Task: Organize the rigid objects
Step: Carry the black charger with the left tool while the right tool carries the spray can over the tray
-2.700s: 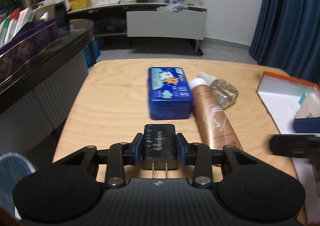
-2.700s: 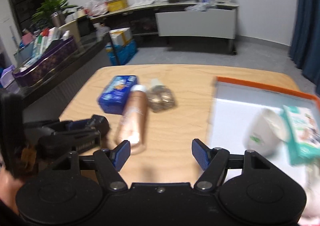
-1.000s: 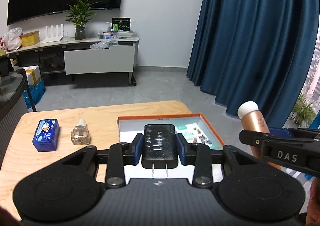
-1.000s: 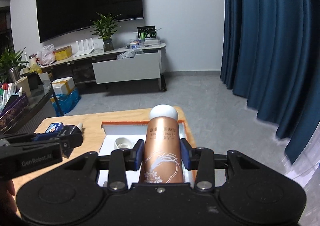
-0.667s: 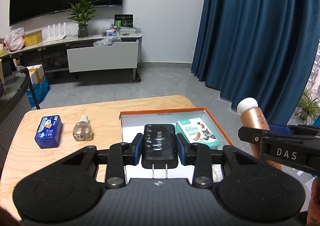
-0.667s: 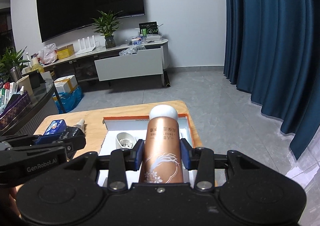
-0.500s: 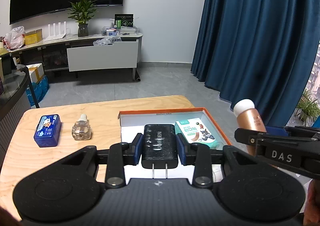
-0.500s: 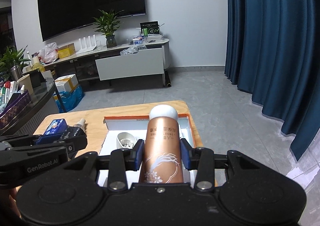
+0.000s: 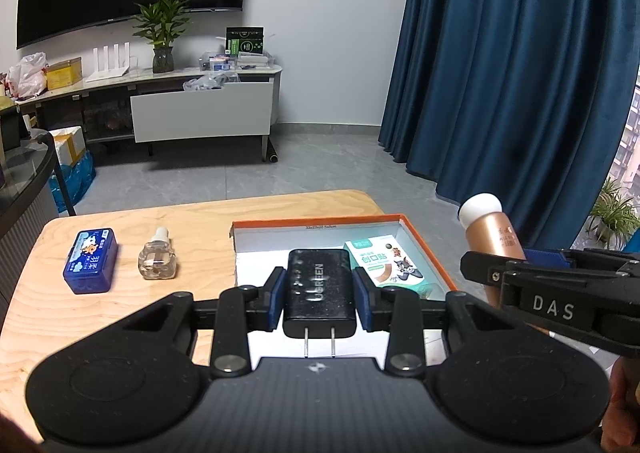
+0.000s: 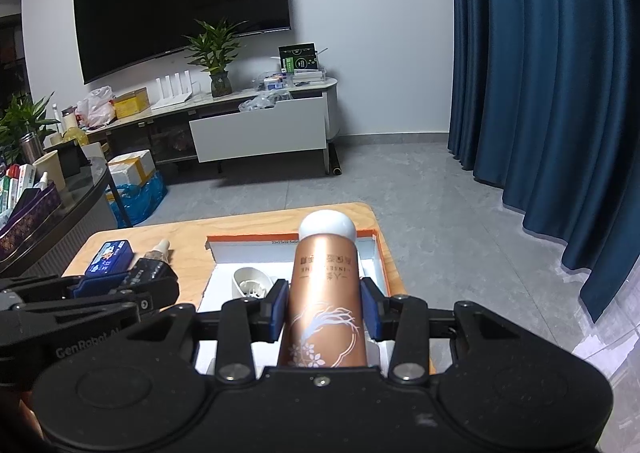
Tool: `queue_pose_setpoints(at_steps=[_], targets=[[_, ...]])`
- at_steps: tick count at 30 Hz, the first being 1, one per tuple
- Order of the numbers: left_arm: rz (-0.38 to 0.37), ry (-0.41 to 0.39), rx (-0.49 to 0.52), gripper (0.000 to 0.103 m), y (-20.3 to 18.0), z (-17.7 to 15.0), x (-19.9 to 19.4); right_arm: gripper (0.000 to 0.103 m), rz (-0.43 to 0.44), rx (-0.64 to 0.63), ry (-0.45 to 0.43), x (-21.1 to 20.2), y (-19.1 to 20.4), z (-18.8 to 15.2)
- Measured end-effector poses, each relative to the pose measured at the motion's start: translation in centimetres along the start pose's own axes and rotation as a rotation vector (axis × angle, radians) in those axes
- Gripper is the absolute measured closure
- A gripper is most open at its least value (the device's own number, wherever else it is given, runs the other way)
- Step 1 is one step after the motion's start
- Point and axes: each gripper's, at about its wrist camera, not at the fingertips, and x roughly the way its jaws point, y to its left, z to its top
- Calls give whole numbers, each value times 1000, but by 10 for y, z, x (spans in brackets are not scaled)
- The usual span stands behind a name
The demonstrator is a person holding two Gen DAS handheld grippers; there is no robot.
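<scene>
My left gripper point(image 9: 319, 303) is shut on a black plug charger point(image 9: 319, 289), prongs toward the camera, held above the near part of the orange-rimmed white box point(image 9: 320, 219). My right gripper point(image 10: 324, 307) is shut on a copper spray bottle with a white cap point(image 10: 325, 293), also seen as the bottle point(image 9: 493, 235) at the right of the left wrist view, over the box point(image 10: 376, 249). A blue tin point(image 9: 91, 265) and a small clear glass bottle point(image 9: 157, 261) lie on the wooden table point(image 9: 192, 225) left of the box.
Inside the box lie a green-and-white plaster carton point(image 9: 386, 263) and a white cup-like item point(image 10: 250, 285). A glass counter point(image 10: 52, 221) stands left of the table. Blue curtains point(image 9: 512, 65) hang at the right, and a TV cabinet point(image 9: 200, 115) lines the far wall.
Over the last second both grippers stayed almost still, each keeping its grip. Since the oldest frames, both rose from the table, and the right one, then empty, now holds the copper bottle.
</scene>
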Motion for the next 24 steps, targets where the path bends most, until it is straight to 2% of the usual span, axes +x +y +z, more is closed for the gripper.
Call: queue_pose_setpoints(at_steps=[24], targets=[[-5, 3, -2, 66, -2, 0, 0, 55, -7, -4, 1, 1, 1, -1]])
